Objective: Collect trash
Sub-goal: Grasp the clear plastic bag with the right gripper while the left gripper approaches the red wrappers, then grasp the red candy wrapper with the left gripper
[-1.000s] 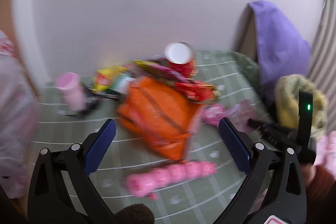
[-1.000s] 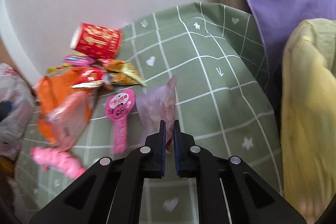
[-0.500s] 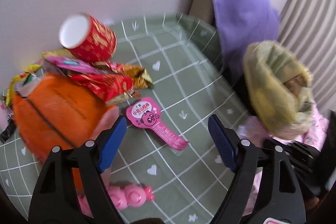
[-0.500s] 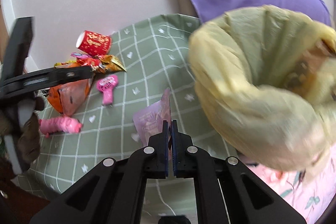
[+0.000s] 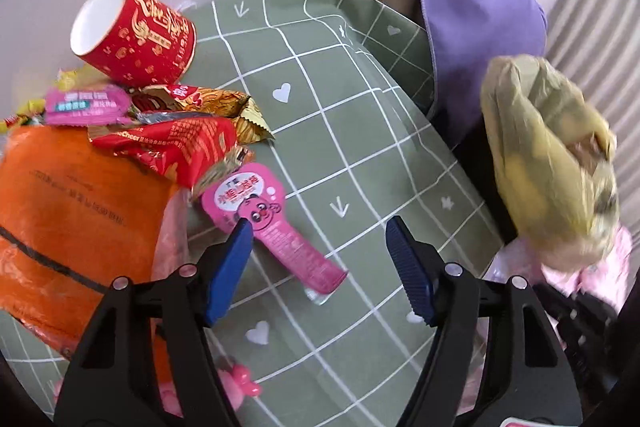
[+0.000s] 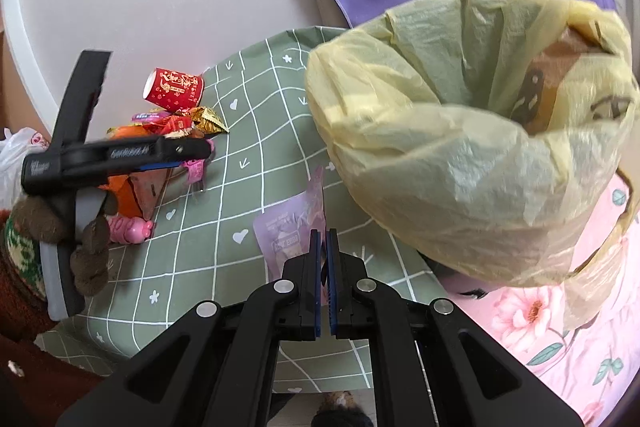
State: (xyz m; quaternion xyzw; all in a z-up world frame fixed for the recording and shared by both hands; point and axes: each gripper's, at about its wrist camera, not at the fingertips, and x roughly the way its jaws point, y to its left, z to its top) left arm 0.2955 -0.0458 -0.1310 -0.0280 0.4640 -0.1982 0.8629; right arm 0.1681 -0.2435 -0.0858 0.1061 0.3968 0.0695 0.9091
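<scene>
green grid worktop (image 5: 352, 131); left gripper (image 5: 318, 241) jaws part open, just been closing, pink packet (image 5: 276, 227) between; right gripper (image 6: 323, 239) clamps purple wrapper (image 6: 292, 227), yellow bag (image 6: 460, 155) at 1 o'clock.

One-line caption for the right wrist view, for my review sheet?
Right gripper pinches a purple wrapper beside the yellow bag; more trash waits on the green cloth.

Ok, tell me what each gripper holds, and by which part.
The right gripper pinches the purple wrapper by its near edge. The left gripper holds nothing; its jaws have just been closing around the pink wrapper.
</scene>
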